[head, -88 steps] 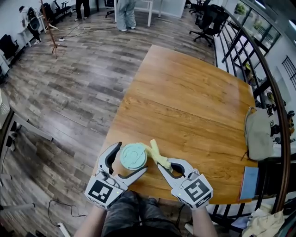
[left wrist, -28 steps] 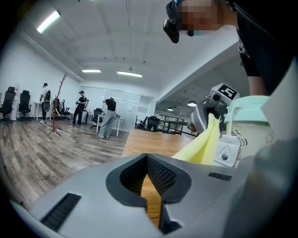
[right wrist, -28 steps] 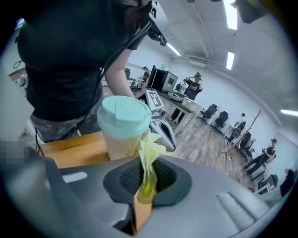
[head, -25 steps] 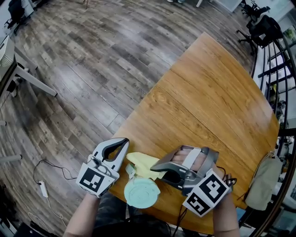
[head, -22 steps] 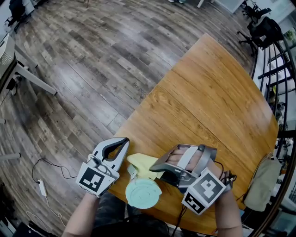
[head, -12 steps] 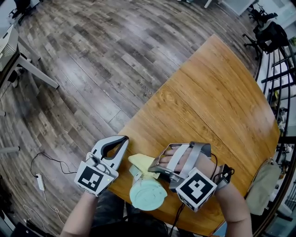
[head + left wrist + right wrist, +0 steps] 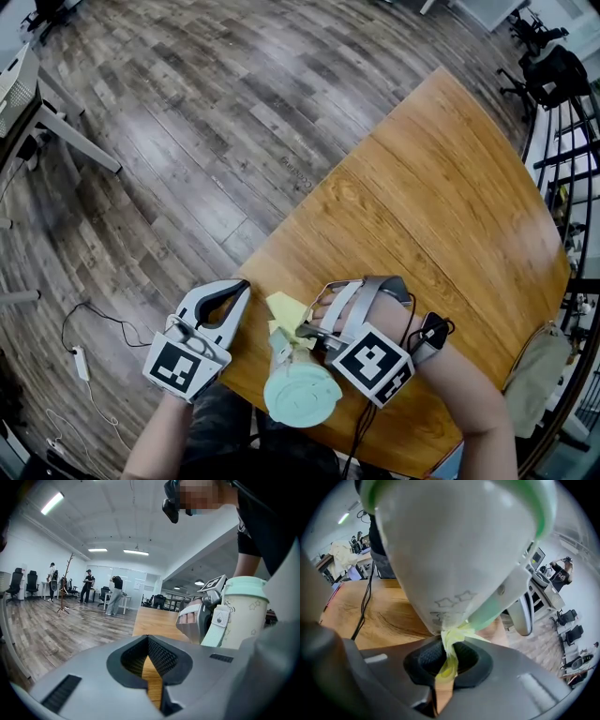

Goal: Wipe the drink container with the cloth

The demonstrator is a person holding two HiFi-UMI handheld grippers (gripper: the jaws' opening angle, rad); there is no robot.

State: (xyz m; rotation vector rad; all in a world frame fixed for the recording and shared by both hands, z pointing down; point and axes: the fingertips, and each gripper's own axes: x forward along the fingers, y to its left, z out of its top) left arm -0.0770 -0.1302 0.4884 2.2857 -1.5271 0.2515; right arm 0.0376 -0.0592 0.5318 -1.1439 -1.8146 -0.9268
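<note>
Compared with half a second back, my right gripper [image 7: 302, 336] sits lower and tighter in against the drink container [image 7: 301, 397]. Its jaws are clamped on the yellow cloth [image 7: 284, 310], which is pressed to the cup's side. My left gripper [image 7: 232, 298] is closed on nothing, just off to the side. The cup stands at the table's [image 7: 441, 206] near edge with nobody holding it. It looks light and papery, so probably tippy. I'd grip it gently round the body, not the lid.

The head camera is looking steeply down. The camera on the left claw [image 7: 239, 289] is facing across the room. The one on the right claw [image 7: 303, 330] is peering at the cup [image 7: 454, 550] close ahead. All three are sharing that cup.
</note>
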